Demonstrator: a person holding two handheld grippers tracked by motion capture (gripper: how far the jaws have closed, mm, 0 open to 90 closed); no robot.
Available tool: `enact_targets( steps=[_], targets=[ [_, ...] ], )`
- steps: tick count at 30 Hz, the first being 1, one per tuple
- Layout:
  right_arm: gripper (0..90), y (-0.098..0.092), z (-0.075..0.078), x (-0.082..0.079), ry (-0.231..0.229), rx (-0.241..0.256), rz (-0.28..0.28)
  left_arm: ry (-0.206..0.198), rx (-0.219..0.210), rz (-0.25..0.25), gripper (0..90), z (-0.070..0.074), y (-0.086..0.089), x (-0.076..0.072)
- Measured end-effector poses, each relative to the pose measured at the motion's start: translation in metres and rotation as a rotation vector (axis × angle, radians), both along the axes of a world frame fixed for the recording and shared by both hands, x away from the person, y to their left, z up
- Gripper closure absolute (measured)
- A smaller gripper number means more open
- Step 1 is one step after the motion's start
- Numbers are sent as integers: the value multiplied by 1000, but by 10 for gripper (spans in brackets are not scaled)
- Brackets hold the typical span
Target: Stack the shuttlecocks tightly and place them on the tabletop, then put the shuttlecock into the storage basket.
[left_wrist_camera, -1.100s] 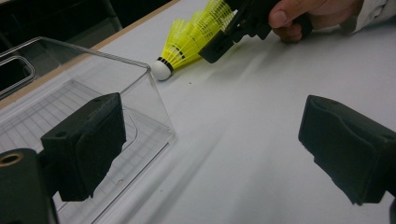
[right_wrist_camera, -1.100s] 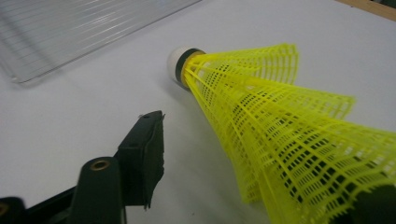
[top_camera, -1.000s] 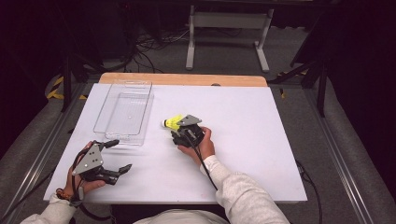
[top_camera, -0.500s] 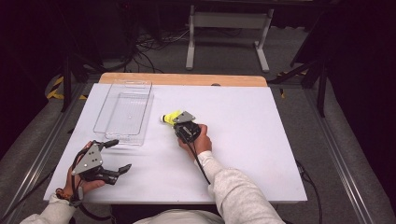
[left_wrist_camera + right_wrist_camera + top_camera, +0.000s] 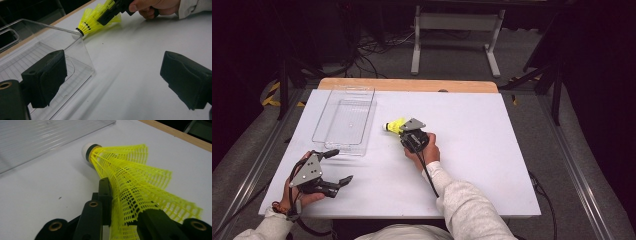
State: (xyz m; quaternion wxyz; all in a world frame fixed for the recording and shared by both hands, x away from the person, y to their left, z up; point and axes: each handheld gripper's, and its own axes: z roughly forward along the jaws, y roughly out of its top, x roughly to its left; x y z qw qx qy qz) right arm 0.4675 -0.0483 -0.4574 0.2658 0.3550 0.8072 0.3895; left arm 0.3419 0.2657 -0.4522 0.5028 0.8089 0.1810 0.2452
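At frame centre, your right tool (image 5: 404, 131) clamps the yellow shuttlecock (image 5: 394, 125) beside the clear tray (image 5: 343, 145); lower left, your left tool (image 5: 337, 167) gapes empty.

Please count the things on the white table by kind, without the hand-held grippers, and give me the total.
Yellow shuttlecock: 1, held by the right hand-held gripper
Clear plastic tray: 1
Total: 2
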Motion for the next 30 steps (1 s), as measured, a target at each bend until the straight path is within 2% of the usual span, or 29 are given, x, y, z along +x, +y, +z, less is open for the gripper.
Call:
enact_targets(
  steps=[10, 22, 30],
  targets=[
    [802, -5, 4, -3, 12, 19, 17, 7, -13, 0, 80, -1, 2, 3],
    [802, -11, 11, -11, -14, 21, 33, 3, -11, 0, 79, 0, 1, 3],
    [802, -19, 16, -13, -20, 45, 48, 3, -11, 5, 76, 0, 2, 3]
  ],
)
